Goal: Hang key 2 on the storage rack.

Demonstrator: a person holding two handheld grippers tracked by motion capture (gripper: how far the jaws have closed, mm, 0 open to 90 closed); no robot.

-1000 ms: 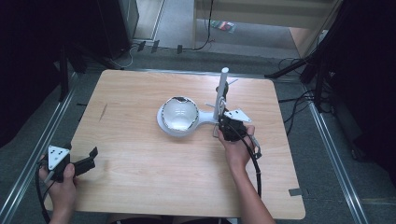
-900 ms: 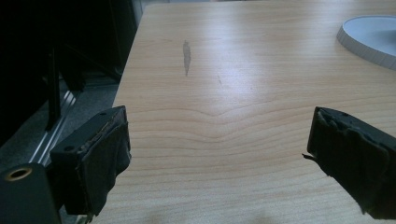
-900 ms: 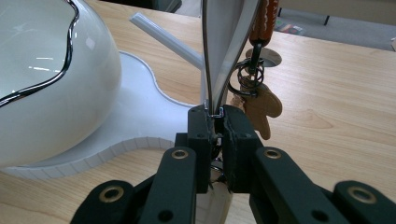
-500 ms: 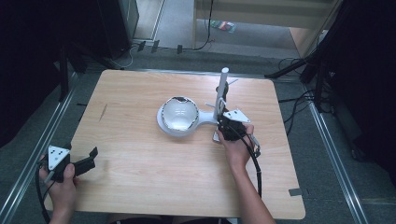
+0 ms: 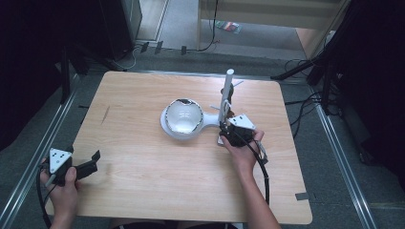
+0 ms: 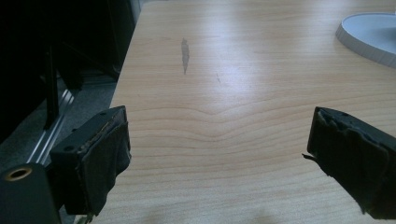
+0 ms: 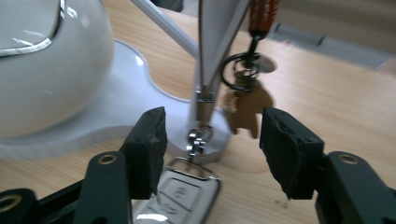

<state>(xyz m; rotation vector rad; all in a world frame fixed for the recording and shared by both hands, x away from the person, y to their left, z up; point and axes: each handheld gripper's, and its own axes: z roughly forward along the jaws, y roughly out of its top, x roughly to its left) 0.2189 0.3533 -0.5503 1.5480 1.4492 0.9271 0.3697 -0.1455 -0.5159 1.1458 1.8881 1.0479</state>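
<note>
The right gripper [image 7: 212,140] stands about half open, its jaws having just been parting, with a car key fob [image 7: 180,196] lying on the wooden table [image 5: 143,186] between them, gripped by neither pad. Just ahead, the fob's chain runs to the white stand [image 7: 205,60], where a brown leather tag [image 7: 243,109] dangles. The left gripper [image 6: 219,158] rests wide open, holding nothing, well apart from the stand.
</note>
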